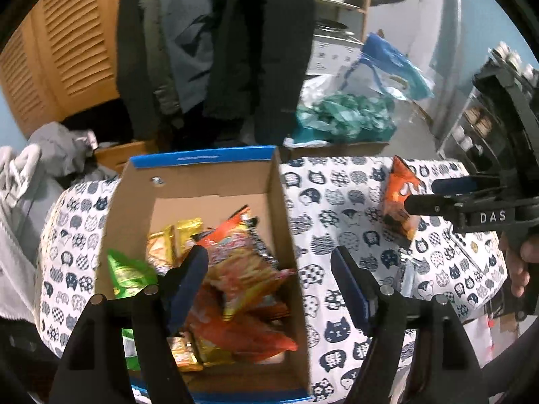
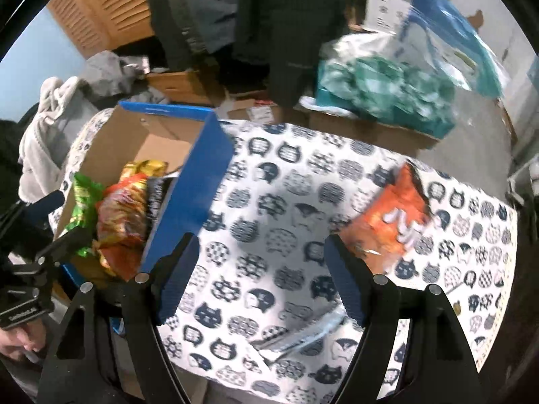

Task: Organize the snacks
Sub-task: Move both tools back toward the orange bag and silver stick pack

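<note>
The orange snack bag [image 2: 387, 222] lies alone on the cat-print counter [image 2: 269, 202], near its far right corner, well apart from the cardboard box [image 1: 202, 181] that stands at the left end and already holds a heap of packets. By the look of it the bag is light, puffed and crinkly, likely slippery film with brittle contents, so a gentle pinch on the flat sealed top edge seems safer than squeezing its belly.

Both grippers stand open with nothing between their fingers: the left gripper [image 1: 269, 272] above the box's right wall, the right gripper [image 2: 261, 256] over bare cloth just left of the bag.

The left wrist view looks down into the box, showing green, gold and red packets. The right wrist view shows the box's blue outer side and a clear wrapper [image 2: 303, 333] near the counter's near edge.
</note>
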`<action>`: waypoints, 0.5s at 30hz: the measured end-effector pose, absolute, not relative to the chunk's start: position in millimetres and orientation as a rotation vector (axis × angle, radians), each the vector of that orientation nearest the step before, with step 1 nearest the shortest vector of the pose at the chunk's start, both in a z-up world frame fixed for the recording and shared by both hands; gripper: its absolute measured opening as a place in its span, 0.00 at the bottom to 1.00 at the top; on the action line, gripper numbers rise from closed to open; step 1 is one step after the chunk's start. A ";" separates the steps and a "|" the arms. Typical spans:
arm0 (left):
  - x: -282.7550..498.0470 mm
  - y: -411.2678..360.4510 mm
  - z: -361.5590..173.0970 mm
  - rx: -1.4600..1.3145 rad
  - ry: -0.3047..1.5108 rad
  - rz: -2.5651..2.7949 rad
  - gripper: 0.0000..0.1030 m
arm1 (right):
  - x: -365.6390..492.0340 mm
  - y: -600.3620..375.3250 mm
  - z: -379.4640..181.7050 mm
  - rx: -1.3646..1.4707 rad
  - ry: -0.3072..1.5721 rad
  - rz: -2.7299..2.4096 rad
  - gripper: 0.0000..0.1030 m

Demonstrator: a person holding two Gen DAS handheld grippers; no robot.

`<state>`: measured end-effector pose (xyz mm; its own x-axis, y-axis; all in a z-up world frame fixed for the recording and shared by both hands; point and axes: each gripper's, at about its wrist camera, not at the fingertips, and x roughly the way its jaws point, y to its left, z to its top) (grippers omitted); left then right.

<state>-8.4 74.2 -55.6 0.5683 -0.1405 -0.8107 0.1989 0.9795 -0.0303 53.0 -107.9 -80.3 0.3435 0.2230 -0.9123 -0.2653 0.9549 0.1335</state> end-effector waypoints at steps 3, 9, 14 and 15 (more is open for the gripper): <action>-8.1 56.3 -57.2 0.100 0.950 -0.220 0.75 | 49.7 -125.4 -83.1 -0.025 1.182 0.298 0.75; -5.9 27.4 -57.6 0.145 0.948 -0.250 0.75 | 44.5 -153.8 -92.2 -0.007 1.195 0.268 0.75; -2.3 7.3 -59.6 0.169 0.954 -0.269 0.75 | 40.9 -178.9 -97.7 0.015 1.204 0.242 0.75; -1.5 3.2 -60.5 0.176 0.956 -0.272 0.75 | 40.2 -183.7 -98.7 0.021 1.206 0.236 0.75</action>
<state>-1.5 3.2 -60.5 0.5464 -0.1511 -0.8238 0.3053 0.9518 0.0279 40.2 -183.7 -98.7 0.3354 0.1925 -0.9222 -0.1698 0.9752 0.1418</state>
